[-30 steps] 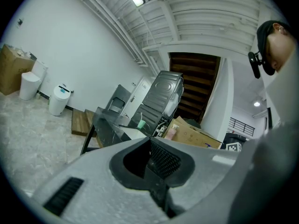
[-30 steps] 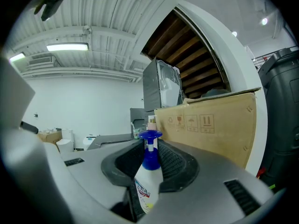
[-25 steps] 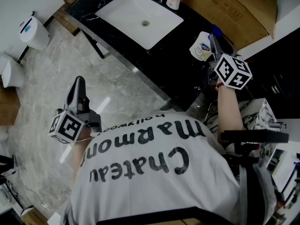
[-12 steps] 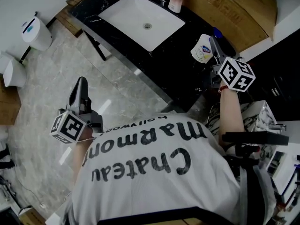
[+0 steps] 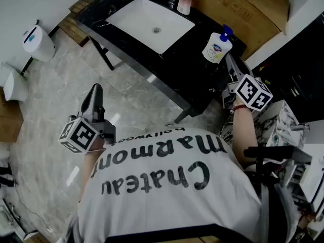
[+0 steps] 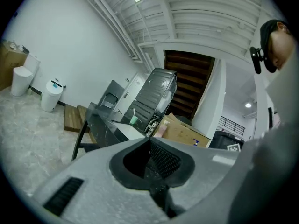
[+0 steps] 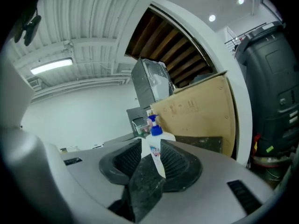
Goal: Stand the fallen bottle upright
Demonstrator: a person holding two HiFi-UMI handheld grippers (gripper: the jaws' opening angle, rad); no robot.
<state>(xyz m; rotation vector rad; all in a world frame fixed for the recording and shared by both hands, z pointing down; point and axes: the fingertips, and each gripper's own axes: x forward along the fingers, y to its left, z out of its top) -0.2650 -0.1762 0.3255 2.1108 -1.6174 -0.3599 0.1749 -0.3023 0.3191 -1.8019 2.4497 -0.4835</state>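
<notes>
The bottle (image 5: pixel 216 47) was rounded white plastic with a blue pump head and a printed label. It stood upright on the glossy black veined countertop (image 5: pixel 188 72), right of the white rectangular sink (image 5: pixel 152 22) and near a cardboard box (image 5: pixel 238 6). A second before, it had leaned in the right gripper's jaws; since then it had come upright and that gripper had drawn back towards me. The right gripper (image 5: pixel 229 61) had just been opening its jaws. They stood partly apart, and its ribbed black pads (image 7: pixel 180 164) framed the bottle beyond them without pressing it. The left gripper (image 5: pixel 95 91) hung over the pale stone floor (image 5: pixel 55 95), jaws together on nothing
</notes>
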